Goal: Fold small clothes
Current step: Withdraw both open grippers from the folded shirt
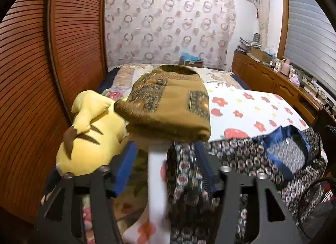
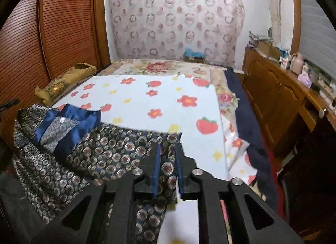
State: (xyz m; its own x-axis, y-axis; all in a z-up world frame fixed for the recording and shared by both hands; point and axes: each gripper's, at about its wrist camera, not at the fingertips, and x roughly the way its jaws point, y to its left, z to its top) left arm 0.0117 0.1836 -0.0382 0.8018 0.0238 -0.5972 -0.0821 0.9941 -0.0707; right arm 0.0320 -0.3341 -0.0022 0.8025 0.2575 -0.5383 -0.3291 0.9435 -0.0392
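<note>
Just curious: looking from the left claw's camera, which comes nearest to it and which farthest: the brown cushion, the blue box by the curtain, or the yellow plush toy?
1. Yellow plush toy, just left of the left claw.
2. Brown cushion, straight ahead.
3. Blue box, far end by the curtain.

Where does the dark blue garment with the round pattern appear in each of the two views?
Left wrist view: the dark blue round-patterned garment fills the lower right, reaching between the fingers.
Right wrist view: it lies lower left, running to the fingers.
Shared landmark: the white blanket with red flowers.
</note>
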